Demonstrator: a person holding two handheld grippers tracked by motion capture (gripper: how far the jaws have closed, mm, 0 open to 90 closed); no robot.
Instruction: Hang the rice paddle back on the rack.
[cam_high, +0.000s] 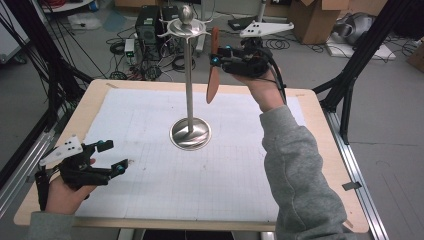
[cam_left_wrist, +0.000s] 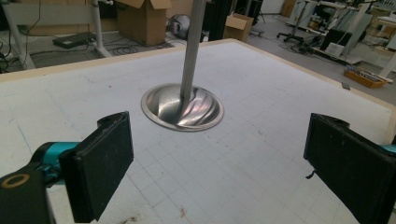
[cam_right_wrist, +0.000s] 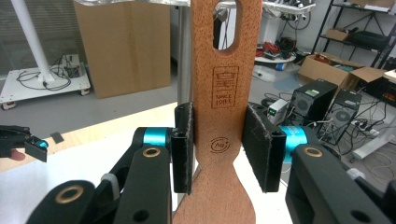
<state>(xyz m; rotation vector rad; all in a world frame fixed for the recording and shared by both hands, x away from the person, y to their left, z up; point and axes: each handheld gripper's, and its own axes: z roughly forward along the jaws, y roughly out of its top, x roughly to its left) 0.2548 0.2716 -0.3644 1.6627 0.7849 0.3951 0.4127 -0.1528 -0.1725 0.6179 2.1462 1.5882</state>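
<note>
- A flat reddish-brown wooden spatula (cam_right_wrist: 226, 116) has a long oval hole near its top end, a burned-in square stamp reading "SINCE" with a small round mark below it, and a waist that narrows before widening again toward the bottom.
- In the high view the spatula (cam_high: 213, 67) hangs upright in the air, just right of the pole and close under the hooked crown, above the far part of the tabletop.
- The right hand-held gripper (cam_right_wrist: 227, 147), black with teal joints, pinches the spatula by its two edges at the stamped part of the handle; its rough dark pads (cam_right_wrist: 183, 144) press the wood.
- A polished steel utensil stand (cam_high: 190, 131) has a round, swirl-ribbed base, a slim pole and a ball finial over curved hooks.
- The left hand-held gripper (cam_high: 114, 156) rests low at the near left, jaws spread wide and holding nothing.
- The tabletop (cam_high: 95, 102) is pale wood under a white gridded sheet.
</note>
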